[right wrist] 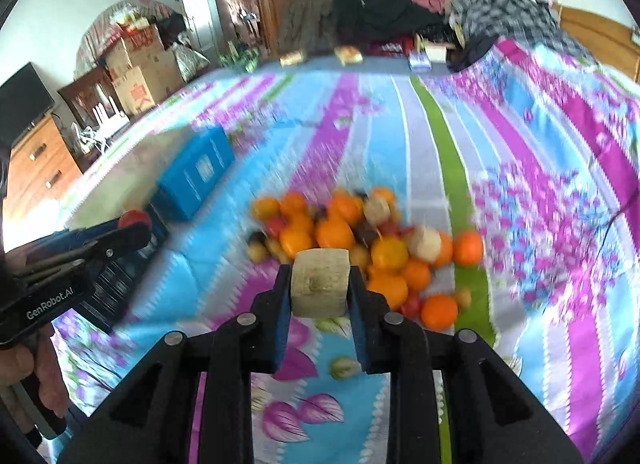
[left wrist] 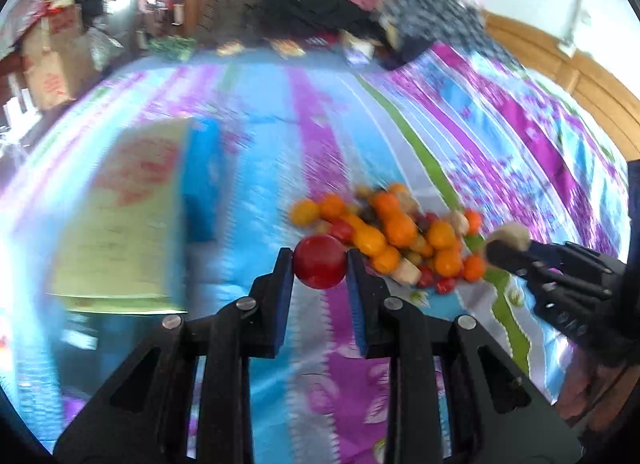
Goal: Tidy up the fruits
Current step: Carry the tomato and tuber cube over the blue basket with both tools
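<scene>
Motion blur and hidden faces around your jaws

Beyond your jaws, the heap of small orange, red and yellow fruits (left wrist: 394,236) smears so single kinds blur together; left of them, the pale green-and-red printed box (left wrist: 120,220) is unreadable, its near end cut off.

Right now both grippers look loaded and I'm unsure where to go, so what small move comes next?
Probably carry the left gripper leftward toward the blue box. It is shut on the red fruit, already lifted clear of the fruit pile, and the right gripper is likewise shut on a pale chunk.
</scene>
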The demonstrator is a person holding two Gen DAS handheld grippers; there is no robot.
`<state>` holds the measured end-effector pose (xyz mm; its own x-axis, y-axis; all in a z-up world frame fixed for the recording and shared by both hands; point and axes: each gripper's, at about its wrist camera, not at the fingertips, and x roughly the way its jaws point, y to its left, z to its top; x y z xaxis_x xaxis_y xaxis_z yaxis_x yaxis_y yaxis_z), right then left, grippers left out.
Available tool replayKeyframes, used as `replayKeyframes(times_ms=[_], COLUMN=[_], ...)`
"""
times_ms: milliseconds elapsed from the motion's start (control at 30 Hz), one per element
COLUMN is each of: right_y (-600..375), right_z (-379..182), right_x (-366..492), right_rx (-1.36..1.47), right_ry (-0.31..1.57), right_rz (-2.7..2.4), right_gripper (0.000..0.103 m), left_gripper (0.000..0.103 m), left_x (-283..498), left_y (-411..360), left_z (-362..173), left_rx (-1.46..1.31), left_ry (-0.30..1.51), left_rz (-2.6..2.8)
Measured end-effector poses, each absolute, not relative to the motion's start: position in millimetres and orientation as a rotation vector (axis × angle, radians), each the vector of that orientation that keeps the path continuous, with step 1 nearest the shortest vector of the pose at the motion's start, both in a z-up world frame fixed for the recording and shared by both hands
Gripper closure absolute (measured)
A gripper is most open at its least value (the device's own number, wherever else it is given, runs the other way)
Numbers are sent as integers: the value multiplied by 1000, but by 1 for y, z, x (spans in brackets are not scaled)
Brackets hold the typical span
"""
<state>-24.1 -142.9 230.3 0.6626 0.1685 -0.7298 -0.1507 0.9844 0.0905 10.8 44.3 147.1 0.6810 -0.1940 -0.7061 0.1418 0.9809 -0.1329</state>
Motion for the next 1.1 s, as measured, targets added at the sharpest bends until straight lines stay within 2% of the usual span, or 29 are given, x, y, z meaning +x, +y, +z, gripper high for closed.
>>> replayKeyframes(times_ms=[233,567,800,1100], right_y=[-88,15,90,182], right_z=[291,344,374,384], right_x=[-19,-7,-9,-20], right_rx=[-10,-87,-129,-178], right_ry=[755,697,662,668], right_rz=[264,432,546,693], right_gripper=[73,73,73,73], left_gripper=[76,76,76,76], left_x=[-8,-49,-73,-106], left_y=[107,185,239,305], left_z=[190,243,257,254], left_rx=[-108,-170,-214,-283], left_ry=[746,639,599,578], left_rz=[-36,96,208,344])
